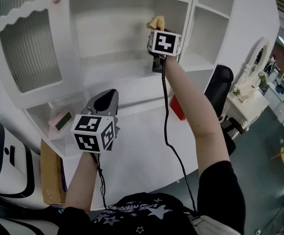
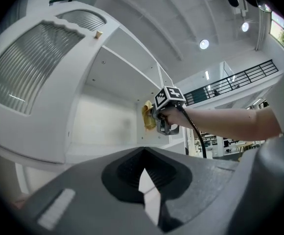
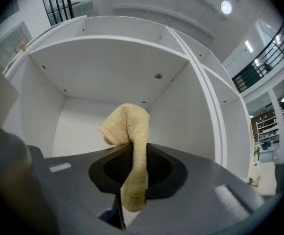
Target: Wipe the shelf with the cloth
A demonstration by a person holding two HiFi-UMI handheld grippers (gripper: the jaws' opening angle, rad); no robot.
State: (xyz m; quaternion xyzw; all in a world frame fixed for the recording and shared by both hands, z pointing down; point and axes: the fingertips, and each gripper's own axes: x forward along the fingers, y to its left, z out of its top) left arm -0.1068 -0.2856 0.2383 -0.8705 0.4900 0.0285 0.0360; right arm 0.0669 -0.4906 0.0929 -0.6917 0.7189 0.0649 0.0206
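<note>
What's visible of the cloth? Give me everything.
The cloth is pale yellow and looks like soft terry. It is bunched into a narrow strip and pinched between the jaws of the right gripper. Its upper part rises above the jaws and flops over in a rounded fold, and a short end hangs below them. It is held up inside the open white shelf compartment, near the right side wall. Whether it touches that wall cannot be told. Nothing but the gripper visibly touches it.
</note>
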